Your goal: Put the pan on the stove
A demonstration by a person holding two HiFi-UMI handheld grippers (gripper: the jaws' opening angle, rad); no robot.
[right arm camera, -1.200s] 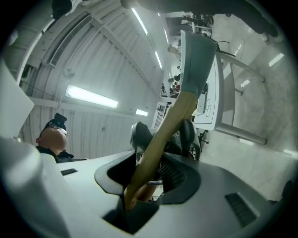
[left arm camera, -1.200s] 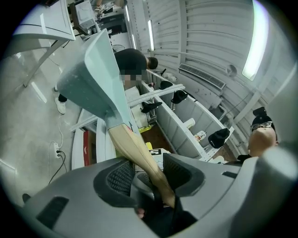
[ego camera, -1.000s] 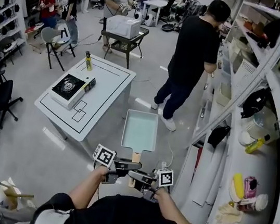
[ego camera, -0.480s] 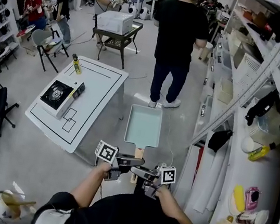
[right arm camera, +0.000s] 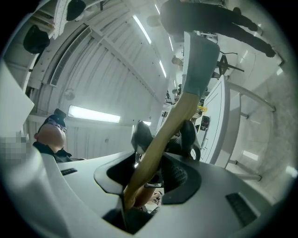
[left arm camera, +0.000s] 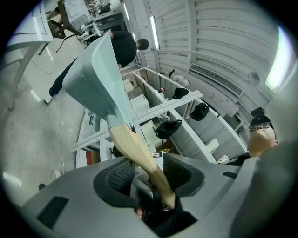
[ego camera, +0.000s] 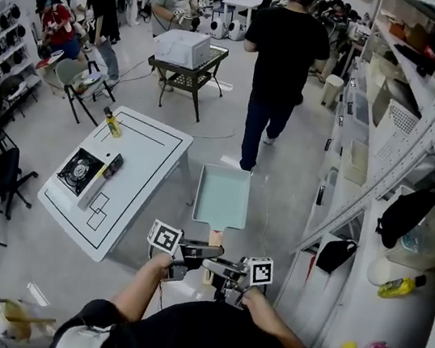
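A pale teal rectangular pan (ego camera: 222,196) with a wooden handle (ego camera: 214,237) hangs in the air over the grey floor, in front of me. My left gripper (ego camera: 203,252) and right gripper (ego camera: 217,272) are both shut on that handle from opposite sides. In the left gripper view the handle (left arm camera: 139,153) runs between the pads up to the pan (left arm camera: 95,79). The right gripper view shows the same handle (right arm camera: 163,135) and pan (right arm camera: 198,65). The portable stove (ego camera: 83,171) sits on a white table (ego camera: 151,154) to the left of the pan, apart from it.
A yellow bottle (ego camera: 111,122) stands on the white table's far corner. A person in black (ego camera: 280,64) stands ahead in the aisle. Metal shelving (ego camera: 400,157) lines the right side. A dark cart with a white box (ego camera: 186,49) and several people fill the back; chairs stand at left.
I have moved across the room with the pan held the same way in both grippers. The shelves have slid past on the right, and the person in black has walked farther up the aisle.
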